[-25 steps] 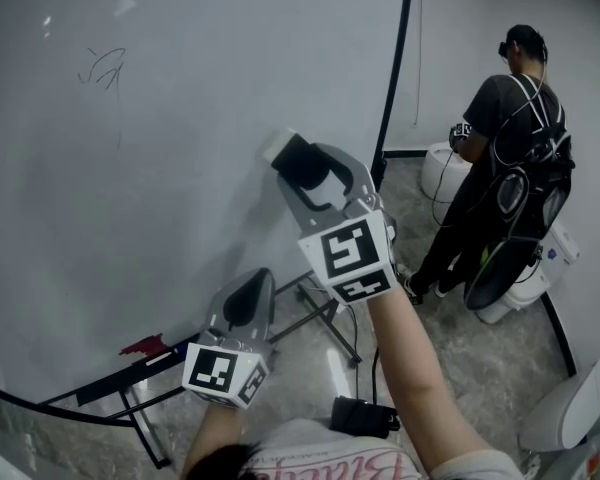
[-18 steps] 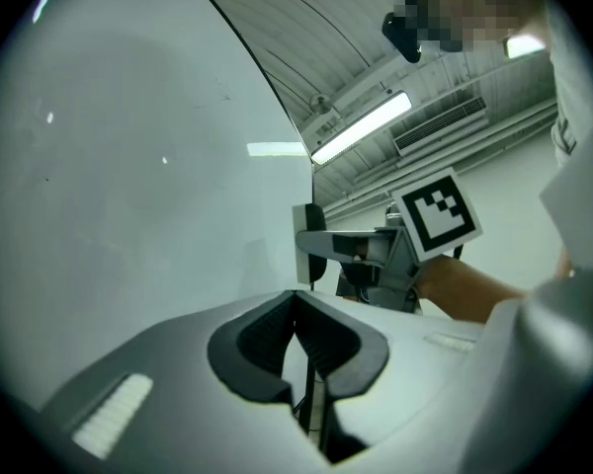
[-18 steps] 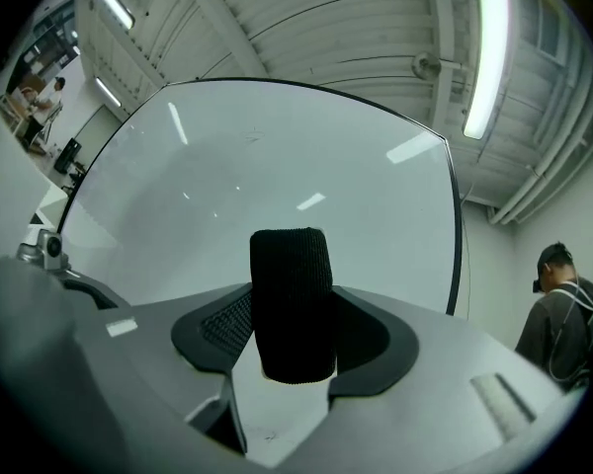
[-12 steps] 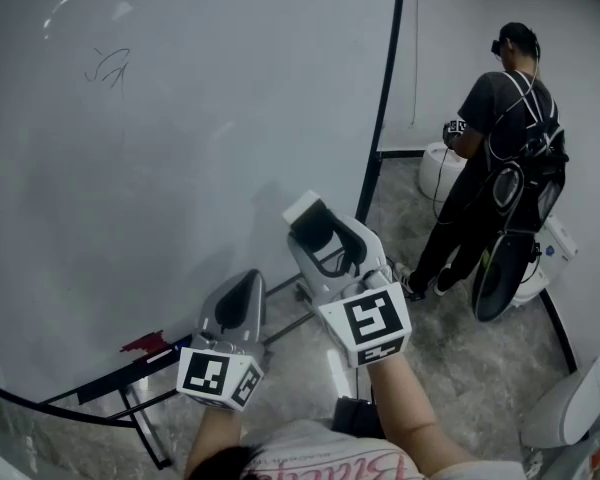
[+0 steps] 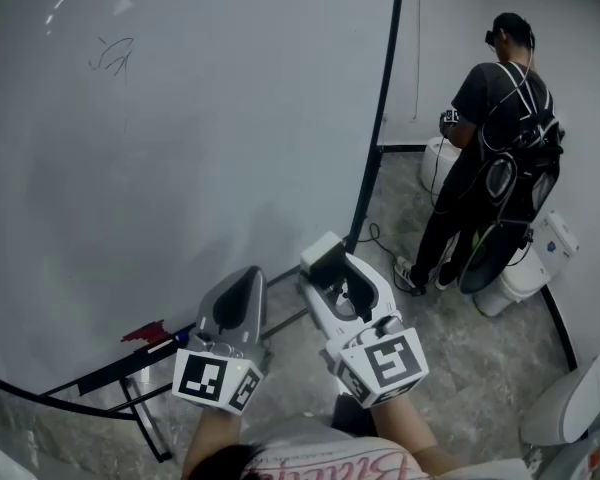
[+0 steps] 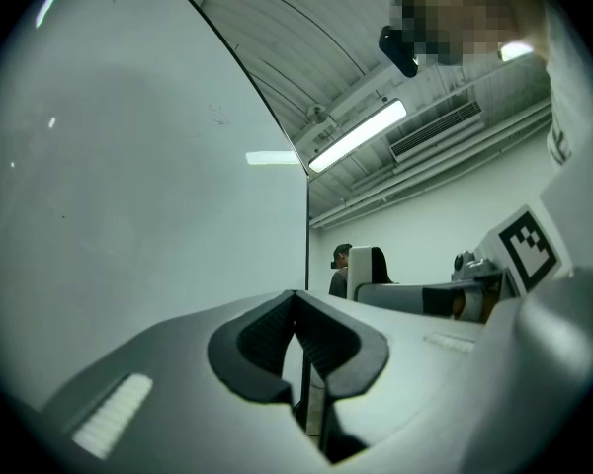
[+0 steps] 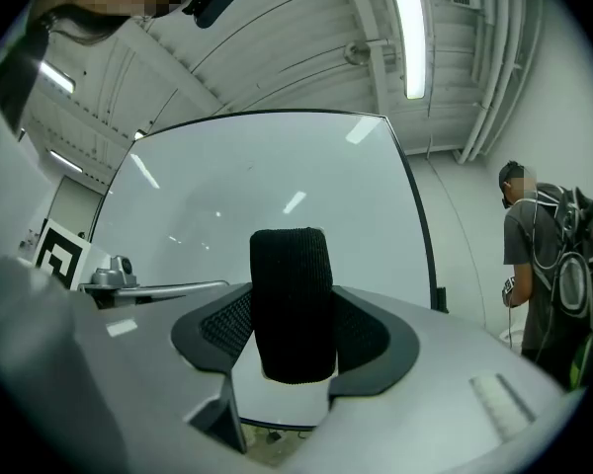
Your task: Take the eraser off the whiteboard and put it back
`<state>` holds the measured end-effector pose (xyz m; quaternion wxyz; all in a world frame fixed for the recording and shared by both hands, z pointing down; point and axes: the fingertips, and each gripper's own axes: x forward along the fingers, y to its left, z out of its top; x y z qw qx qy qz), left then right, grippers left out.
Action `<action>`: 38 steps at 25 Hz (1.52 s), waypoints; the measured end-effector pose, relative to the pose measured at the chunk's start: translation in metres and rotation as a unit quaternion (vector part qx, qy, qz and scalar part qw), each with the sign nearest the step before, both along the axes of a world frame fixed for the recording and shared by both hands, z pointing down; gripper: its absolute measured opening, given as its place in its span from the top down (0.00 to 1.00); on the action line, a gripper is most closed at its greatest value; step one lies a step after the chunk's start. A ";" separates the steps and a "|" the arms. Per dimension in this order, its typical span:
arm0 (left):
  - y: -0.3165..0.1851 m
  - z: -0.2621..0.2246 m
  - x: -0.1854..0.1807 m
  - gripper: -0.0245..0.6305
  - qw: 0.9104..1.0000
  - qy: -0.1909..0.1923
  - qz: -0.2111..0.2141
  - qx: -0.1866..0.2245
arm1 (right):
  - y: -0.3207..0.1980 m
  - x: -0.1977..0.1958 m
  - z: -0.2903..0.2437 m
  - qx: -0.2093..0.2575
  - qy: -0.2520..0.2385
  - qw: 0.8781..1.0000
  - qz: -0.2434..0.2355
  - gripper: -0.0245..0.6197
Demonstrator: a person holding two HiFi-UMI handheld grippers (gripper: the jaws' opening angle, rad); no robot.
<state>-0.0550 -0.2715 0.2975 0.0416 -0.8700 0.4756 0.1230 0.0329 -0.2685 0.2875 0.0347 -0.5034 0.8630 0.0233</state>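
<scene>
The eraser, black felt face towards the right gripper view's camera, is off the whiteboard and stands upright, pinched between the jaws of the right tool, which are spread wide around it. In the head view the right tool sits low before the board's lower right corner, beside its black edge post, with the left tool just beside it on the left, its jaws pressed together with nothing between them. A faint scribble marks the board's upper left, and a second person stands well apart on the floor at the right.
</scene>
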 end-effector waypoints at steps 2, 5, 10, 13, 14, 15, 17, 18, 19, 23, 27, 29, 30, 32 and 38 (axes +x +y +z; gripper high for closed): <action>0.003 0.001 0.004 0.96 1.000 -0.026 0.006 0.002 | 0.001 -0.003 0.007 -0.008 0.005 1.000 -0.005 0.60; 0.008 -0.002 0.006 0.96 0.999 -0.034 0.007 0.013 | 0.001 -0.003 0.011 -0.012 0.011 1.000 -0.004 0.60; 0.009 -0.001 0.006 0.96 1.000 -0.023 0.003 0.006 | 0.003 -0.003 0.016 -0.001 0.018 1.000 -0.019 0.60; 0.008 0.000 0.006 0.96 1.000 -0.018 0.006 0.005 | 0.003 -0.004 0.017 -0.002 0.020 1.000 -0.020 0.60; 0.008 -0.001 0.005 0.96 1.000 -0.017 0.006 0.006 | 0.002 -0.005 0.018 -0.002 0.023 1.000 -0.020 0.60; 0.007 -0.001 0.005 0.96 1.000 -0.017 0.006 0.007 | 0.001 -0.005 0.019 -0.002 0.027 0.999 -0.020 0.60; 0.007 -0.001 0.004 0.96 1.000 -0.018 0.005 0.008 | -0.003 -0.007 0.019 0.000 0.035 0.999 -0.020 0.60; 0.007 -0.001 0.004 0.96 1.000 -0.018 0.004 0.008 | -0.006 -0.007 0.017 0.005 0.039 0.999 -0.020 0.60; 0.007 -0.001 0.004 0.96 1.000 -0.019 0.003 0.008 | -0.010 -0.007 0.015 0.010 0.043 0.999 -0.019 0.60; 0.008 -0.001 0.002 0.96 1.000 -0.016 0.000 0.007 | -0.031 -0.008 0.007 0.023 0.064 0.998 -0.016 0.60; 0.008 0.005 -0.004 0.96 1.000 -0.009 -0.008 -0.002 | -0.052 -0.008 -0.008 0.043 0.077 0.996 -0.018 0.60; 0.008 0.009 -0.008 0.96 1.000 -0.005 -0.012 -0.007 | -0.063 -0.007 -0.019 0.057 0.087 0.994 -0.015 0.60; 0.008 0.010 -0.011 0.96 1.000 -0.004 -0.015 -0.008 | -0.068 -0.007 -0.026 0.064 0.093 0.994 -0.012 0.60; 0.007 0.012 -0.018 0.96 1.000 -0.003 -0.025 -0.011 | -0.078 -0.009 -0.040 0.077 0.103 0.992 -0.009 0.60; 0.006 0.013 -0.023 0.96 0.999 0.002 -0.031 -0.015 | -0.108 -0.019 -0.071 0.090 0.124 0.988 0.003 0.59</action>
